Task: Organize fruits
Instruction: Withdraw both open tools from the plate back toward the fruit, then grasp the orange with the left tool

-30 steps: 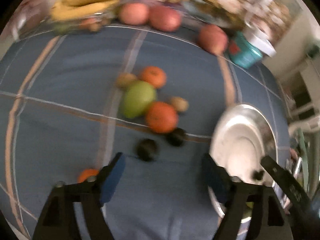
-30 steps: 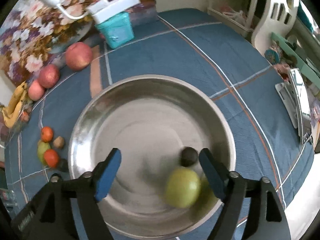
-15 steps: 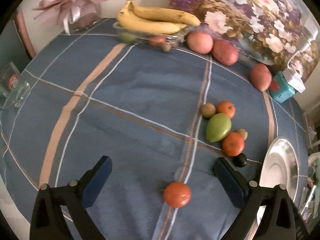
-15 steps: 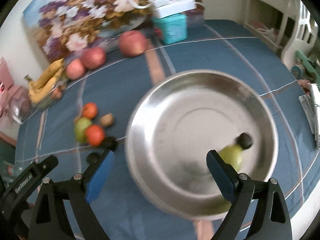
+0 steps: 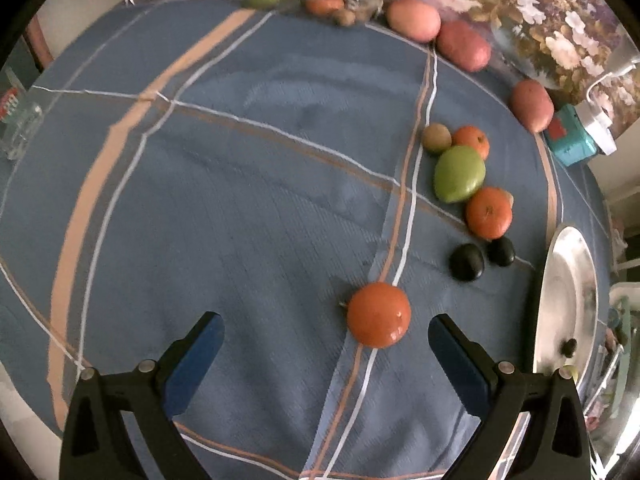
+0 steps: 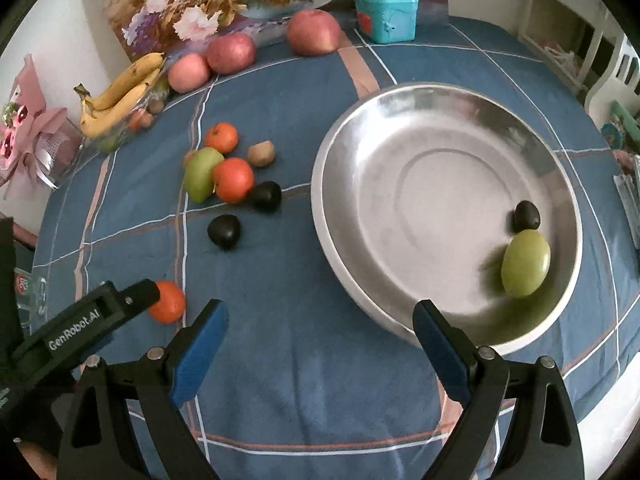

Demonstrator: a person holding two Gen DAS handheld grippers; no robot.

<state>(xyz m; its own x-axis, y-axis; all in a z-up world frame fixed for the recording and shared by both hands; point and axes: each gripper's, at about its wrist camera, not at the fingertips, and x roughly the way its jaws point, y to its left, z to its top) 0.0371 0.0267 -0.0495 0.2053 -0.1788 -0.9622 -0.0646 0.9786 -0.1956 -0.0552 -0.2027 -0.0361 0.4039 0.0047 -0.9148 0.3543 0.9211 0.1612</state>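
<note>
Currently, the worktop (image 6: 280,360) is seen draped in blue plaid cloth. The steel bowl (image 6: 444,120) holds a green mango (image 6: 525,263) touching a dark fruit (image 6: 527,216). Both tools, left (image 5: 326,340) and right (image 6: 320,326), are held wide open and empty. A lone orange (image 5: 378,315) lies between the left tool's fingers, ungripped.

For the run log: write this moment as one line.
left gripper: open, near lone orange | right gripper: open, empty | steel bowl: green fruit, dark fruit
</note>
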